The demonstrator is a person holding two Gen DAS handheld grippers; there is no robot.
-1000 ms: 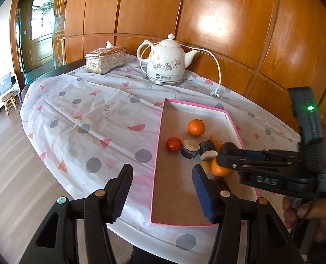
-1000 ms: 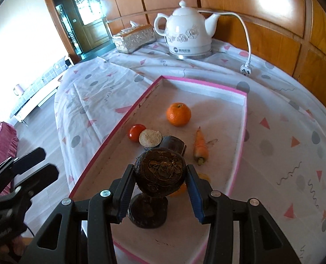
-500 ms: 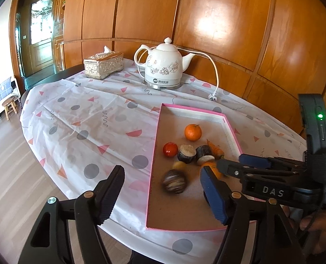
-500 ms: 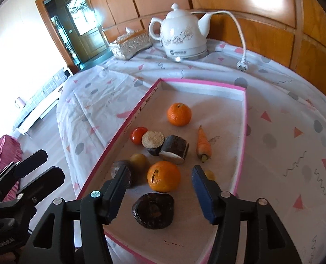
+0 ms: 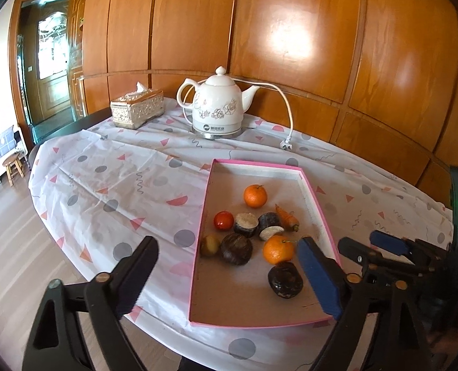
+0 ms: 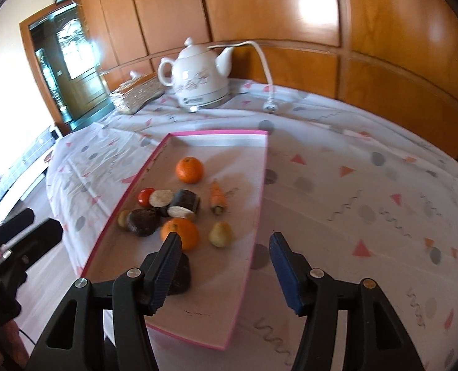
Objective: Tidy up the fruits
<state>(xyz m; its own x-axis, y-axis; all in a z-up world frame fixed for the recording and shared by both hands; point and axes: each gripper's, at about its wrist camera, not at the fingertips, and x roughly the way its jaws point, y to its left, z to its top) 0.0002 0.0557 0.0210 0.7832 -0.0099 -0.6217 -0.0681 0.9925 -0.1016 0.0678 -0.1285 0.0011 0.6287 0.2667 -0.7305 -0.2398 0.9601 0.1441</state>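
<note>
— Wood panelling (image 5: pixel 291 31) behind, a spotted cloth (image 5: pixel 120 179) on the table. How do the tongs stand?

— Both apart, nothing between the pads. The left tongs (image 5: pixel 229 273) have just been opening and now gape wide above the near end of the pink tray (image 5: pixel 202 216). The right tongs (image 6: pixel 224 267) have also just been opening, though less wide, and hang over the tray's near right rim.

— What lies closest to the left tongs?

— Just beyond its right pad a dark flat fruit (image 5: pixel 285 279) on the tray floor, and past that an orange (image 5: pixel 278 249). Ahead of the left pad sit a dark round fruit (image 5: pixel 235 248) and a small yellowish one (image 5: pixel 209 245), both against the tray's left wall.

— And from the right tongs?

— The same dark flat fruit shows half hidden behind its left pad. Just ahead of that pad is the orange, and to its right a small pear (image 6: pixel 220 234).

— Further out?

— A tomato (image 5: pixel 223 220), two dark pieces with pale cut faces (image 5: pixel 257 225) touching each other, and a little carrot (image 5: pixel 286 219) beside them. A second orange (image 5: pixel 255 196) lies alone beyond, toward the tray's far end.

— Beyond the tray?

— A white kettle (image 5: pixel 218 108) with its cord and plug loose on the cloth, and a tissue box (image 5: pixel 136 108) to its left. A doorway (image 5: pixel 48 71) is far left.
</note>
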